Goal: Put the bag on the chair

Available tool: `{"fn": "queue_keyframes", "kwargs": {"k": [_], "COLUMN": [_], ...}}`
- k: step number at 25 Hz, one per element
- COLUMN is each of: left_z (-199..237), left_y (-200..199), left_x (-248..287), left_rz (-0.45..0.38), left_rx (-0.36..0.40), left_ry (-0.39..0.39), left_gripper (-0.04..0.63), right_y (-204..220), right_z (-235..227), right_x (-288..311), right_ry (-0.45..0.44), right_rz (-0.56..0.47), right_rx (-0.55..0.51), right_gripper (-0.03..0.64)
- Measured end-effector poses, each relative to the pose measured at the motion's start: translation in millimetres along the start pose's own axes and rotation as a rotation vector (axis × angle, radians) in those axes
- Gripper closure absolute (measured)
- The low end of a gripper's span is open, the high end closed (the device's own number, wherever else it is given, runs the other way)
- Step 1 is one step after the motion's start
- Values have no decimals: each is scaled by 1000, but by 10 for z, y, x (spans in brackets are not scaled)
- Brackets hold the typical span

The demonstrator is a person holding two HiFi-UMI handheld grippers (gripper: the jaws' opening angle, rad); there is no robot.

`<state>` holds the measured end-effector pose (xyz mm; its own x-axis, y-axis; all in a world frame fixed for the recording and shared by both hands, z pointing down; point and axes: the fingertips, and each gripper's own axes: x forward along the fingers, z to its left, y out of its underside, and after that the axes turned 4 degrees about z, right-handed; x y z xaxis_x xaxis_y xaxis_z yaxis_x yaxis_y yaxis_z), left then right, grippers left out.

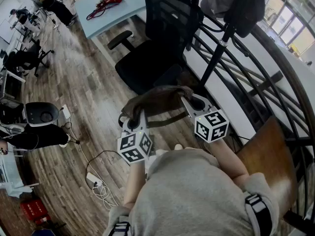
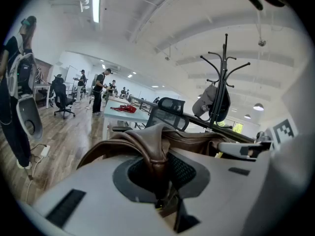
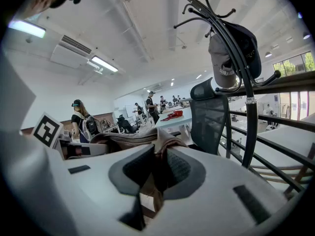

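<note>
Left gripper (image 1: 132, 118) and right gripper (image 1: 189, 103) are each clamped nearly shut on one end of the brown bag (image 1: 158, 100), so it hangs slung between them, with the chair (image 1: 147, 68) just beyond at 12 o'clock.

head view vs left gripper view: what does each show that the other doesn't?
Head view only: the office chair seat, a floor power strip, the person's grey shirt. Left gripper view only: a ceiling light, and the left gripper shut on a fold of the brown bag. Both: the bag, not yet on the chair, the coat rack, the red item on the light table.
</note>
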<state>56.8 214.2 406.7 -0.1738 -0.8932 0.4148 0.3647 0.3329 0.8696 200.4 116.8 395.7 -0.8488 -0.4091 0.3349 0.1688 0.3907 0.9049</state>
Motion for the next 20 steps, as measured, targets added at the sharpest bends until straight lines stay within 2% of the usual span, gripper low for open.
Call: {"fn": "queue_keyframes", "kwargs": {"k": [11,20], "left_z": [26,46], "left_y": [-35,30], "left_x": [-50,-132], "left_rz": [-11,-37], "left_rx": [-4,-45], "left_ry": [-56,-107], "left_gripper": [549,549], "right_y": [24,71], "right_z": [31,66], "right_x": [7,7], "right_ry": [-54,-112], "right_rz": [24,32], "right_rx": [-37,-21], "right_gripper": [571,571]}}
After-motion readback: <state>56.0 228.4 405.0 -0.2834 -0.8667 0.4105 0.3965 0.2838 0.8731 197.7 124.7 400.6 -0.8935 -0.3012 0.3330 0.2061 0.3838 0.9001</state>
